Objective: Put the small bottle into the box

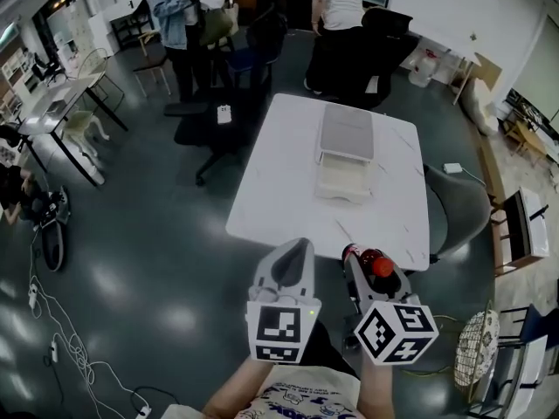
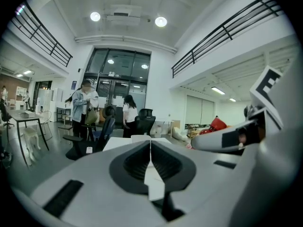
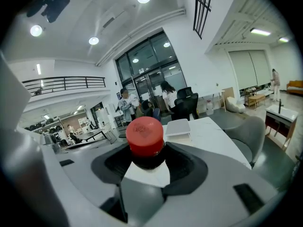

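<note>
Now | right gripper (image 3: 147,162) clamps small bottle (image 3: 147,134) under its cap | left gripper (image 2: 150,148) closed, empty | bottle likely light, stiff, slick; neck hold seems secure | box (image 1: 345,177) on tabletop (image 1: 279,190)

— What colours does the small dark plastic bottle (image 3: 147,135) show?
— A near-black body under a bright red round cap
— And the tools?
— The left gripper (image 2: 150,161) and right gripper (image 3: 147,161) are pale grey with black pad recesses. Each marker cube (image 1: 281,330) is white with black squares
— The rest?
— The flat rectangular box (image 1: 345,136) has a light grey lid over a cream base, on a white table (image 1: 279,201) above a dark grey glossy floor (image 1: 157,260)
</note>
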The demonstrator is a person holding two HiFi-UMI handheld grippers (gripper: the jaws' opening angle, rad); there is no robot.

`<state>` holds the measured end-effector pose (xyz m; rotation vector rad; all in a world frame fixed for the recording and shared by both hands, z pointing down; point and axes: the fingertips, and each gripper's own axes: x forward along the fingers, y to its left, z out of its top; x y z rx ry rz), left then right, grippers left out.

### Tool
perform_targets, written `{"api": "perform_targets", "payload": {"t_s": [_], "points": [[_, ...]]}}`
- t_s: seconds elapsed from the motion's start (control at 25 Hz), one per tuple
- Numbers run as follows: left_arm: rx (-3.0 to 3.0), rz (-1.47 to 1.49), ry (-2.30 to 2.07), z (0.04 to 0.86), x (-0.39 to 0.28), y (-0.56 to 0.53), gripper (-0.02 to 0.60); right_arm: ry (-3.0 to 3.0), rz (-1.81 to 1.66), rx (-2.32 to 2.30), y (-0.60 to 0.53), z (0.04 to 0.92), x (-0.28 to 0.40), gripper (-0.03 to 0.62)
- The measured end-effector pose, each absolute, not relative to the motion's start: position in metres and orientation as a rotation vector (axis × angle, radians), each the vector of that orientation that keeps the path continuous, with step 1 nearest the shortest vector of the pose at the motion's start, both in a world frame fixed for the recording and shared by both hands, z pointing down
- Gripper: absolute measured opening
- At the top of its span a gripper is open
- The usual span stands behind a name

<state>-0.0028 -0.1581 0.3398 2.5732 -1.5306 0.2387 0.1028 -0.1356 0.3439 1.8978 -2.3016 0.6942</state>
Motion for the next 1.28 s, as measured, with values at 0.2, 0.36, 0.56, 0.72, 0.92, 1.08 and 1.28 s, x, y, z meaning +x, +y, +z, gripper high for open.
{"api": "perform_targets", "payload": {"t_s": [0.2, 0.36, 0.56, 0.72, 0.92, 1.08, 1.28], "points": [[2.558, 0.243, -1.568, 0.333, 0.018, -0.200, 0.020, -2.324, 0.702, 1.869, -0.180, 0.340, 0.125, 0.224], [2.541, 0.251, -1.599, 0.331, 0.034, -0.233, 0.020, -2.349, 0.705, 1.840, -0.215, 0.337, 0.141, 0.224], [2.514, 0.262, -1.630, 0.334, 0.050, -0.264, 0.020, -2.378, 0.703, 1.794, -0.251, 0.337, 0.155, 0.224], [2.507, 0.259, -1.640, 0.335, 0.060, -0.284, 0.020, -2.386, 0.704, 1.775, -0.272, 0.339, 0.163, 0.224], [2.501, 0.262, -1.631, 0.337, 0.073, -0.304, 0.020, -2.377, 0.711, 1.771, -0.293, 0.342, 0.174, 0.224], [2.498, 0.274, -1.616, 0.342, 0.078, -0.316, 0.020, -2.363, 0.727, 1.775, -0.307, 0.346, 0.180, 0.224], [2.476, 0.283, -1.609, 0.350, 0.072, -0.341, 0.020, -2.345, 0.748, 1.767, -0.328, 0.354, 0.177, 0.224]]}}
